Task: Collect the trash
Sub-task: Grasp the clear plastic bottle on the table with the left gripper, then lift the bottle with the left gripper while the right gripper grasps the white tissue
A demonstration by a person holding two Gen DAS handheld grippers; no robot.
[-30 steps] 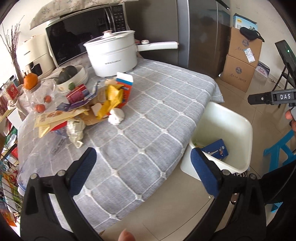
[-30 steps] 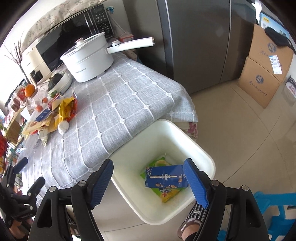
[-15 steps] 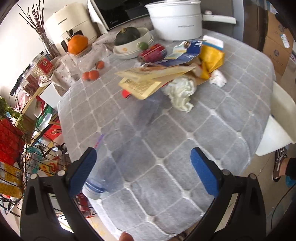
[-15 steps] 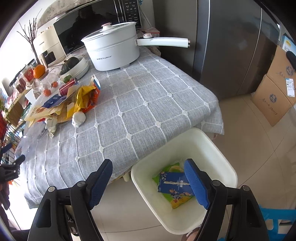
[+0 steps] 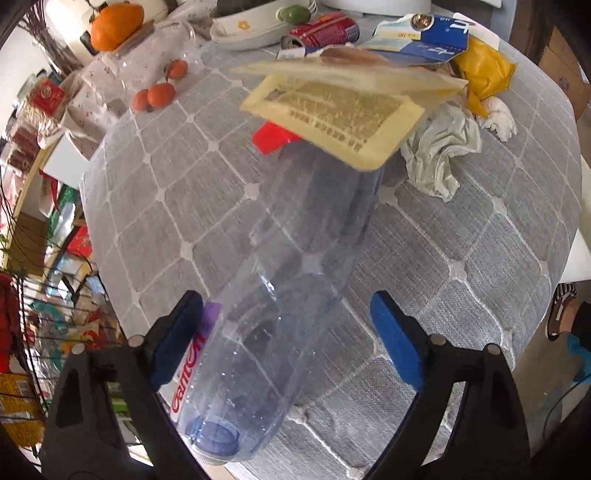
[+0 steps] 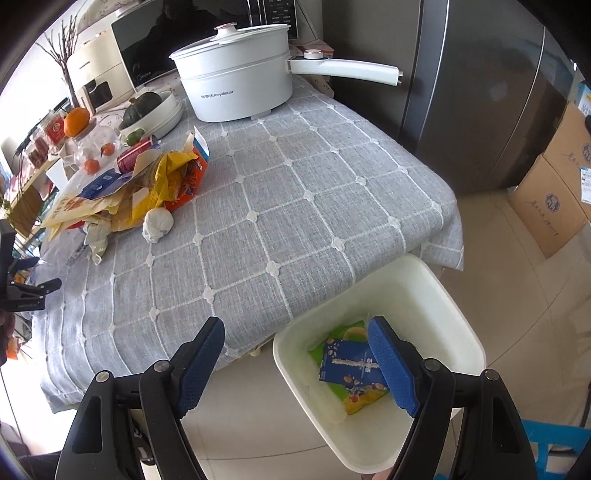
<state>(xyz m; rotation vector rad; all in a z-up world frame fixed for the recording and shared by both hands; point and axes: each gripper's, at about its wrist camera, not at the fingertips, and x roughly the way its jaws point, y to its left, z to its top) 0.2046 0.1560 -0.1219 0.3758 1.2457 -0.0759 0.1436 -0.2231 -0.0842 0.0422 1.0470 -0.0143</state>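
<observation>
A clear plastic bottle lies on the grey checked tablecloth, its neck under a yellow pouch. My left gripper straddles the bottle's base end. Its jaws are closing; the left pad is at the label and the right pad stands clear. Behind lie a crumpled tissue, a white wad, a blue carton and a red can. My right gripper hangs open and empty over the table edge and the white bin, which holds a blue carton.
A white pot with a long handle, a microwave and a bowl of squash stand at the back. A fridge and cardboard boxes are to the right. Small oranges sit near the table's left edge.
My left gripper swung from the bin side across the table, tilted down over the bottle, and its jaws narrowed. My right gripper drifted slightly, staying open above the bin.
</observation>
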